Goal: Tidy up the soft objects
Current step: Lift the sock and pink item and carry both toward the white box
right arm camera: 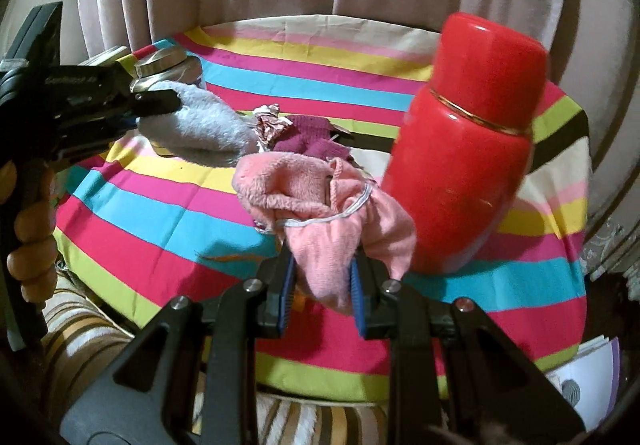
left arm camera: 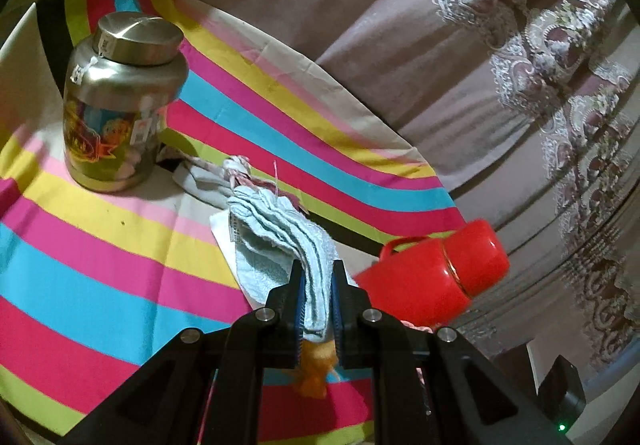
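My left gripper point(left arm camera: 317, 269) is shut on a folded light blue towel point(left arm camera: 280, 237), which hangs from its pads above the striped tablecloth point(left arm camera: 100, 253). The right wrist view shows that same gripper point(right arm camera: 160, 105) at the left, the blue towel point(right arm camera: 200, 125) drooping from it. My right gripper point(right arm camera: 322, 265) is shut on a pink fleece cloth point(right arm camera: 320, 213) with white piping, lifted just over the table. Behind the pink cloth lie a maroon knitted piece point(right arm camera: 308, 141) and a crumpled patterned cloth point(right arm camera: 268, 121). An orange scrap point(left arm camera: 314, 369) shows under the left fingers.
A red thermos point(right arm camera: 468, 149) stands right beside the pink cloth. A steel canister point(left arm camera: 116, 105) with a printed label stands at the far left of the table. Curtains point(left arm camera: 440, 45) hang close behind. A gloved hand point(right arm camera: 32, 225) grips the left tool. A striped cushion point(right arm camera: 92, 341) lies below the table edge.
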A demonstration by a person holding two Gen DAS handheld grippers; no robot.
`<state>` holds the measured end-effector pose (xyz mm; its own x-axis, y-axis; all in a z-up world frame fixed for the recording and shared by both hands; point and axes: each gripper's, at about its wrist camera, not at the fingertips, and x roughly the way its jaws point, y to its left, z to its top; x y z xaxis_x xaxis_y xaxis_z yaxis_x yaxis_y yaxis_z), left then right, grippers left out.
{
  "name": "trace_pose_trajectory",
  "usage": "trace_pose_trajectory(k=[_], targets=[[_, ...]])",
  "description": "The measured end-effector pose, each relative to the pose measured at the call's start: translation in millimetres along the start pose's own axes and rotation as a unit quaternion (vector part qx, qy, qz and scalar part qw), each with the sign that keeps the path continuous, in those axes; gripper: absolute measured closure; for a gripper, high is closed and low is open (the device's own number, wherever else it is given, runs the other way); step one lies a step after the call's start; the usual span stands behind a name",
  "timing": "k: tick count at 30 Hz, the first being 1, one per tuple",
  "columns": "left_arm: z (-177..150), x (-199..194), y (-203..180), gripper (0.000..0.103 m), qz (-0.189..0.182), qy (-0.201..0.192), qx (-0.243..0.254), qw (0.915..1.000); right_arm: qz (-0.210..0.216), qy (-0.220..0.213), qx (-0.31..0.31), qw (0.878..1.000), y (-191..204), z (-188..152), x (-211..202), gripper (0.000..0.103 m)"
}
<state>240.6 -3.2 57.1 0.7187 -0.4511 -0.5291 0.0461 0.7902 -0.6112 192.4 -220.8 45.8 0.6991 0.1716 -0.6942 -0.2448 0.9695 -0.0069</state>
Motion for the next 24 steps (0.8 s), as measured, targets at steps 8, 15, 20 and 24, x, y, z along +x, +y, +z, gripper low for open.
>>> trace_pose_trajectory(k=[8, 15, 20, 24], targets=[[-24, -12, -33, 0.091, -0.033, 0.012, 0.022, 0.9991, -0.017, 0.0, 0.022, 1.0, -24, -20, -30, 0.075], [-51, -11, -68, 0.091, -0.058, 0.038, 0.05, 0.9963, -0.04, 0.005, 0.045, 0.998, -55, -44, -57, 0.075], [-73, -6, -93, 0.091, -0.072, 0.063, 0.071, 0.9929, -0.064, 0.016, 0.068, 0.995, -84, -64, -74, 0.075], [-90, -2, -112, 0.091, -0.085, 0.083, 0.087, 0.9891, -0.087, 0.019, 0.087, 0.992, -109, -78, -89, 0.075]])
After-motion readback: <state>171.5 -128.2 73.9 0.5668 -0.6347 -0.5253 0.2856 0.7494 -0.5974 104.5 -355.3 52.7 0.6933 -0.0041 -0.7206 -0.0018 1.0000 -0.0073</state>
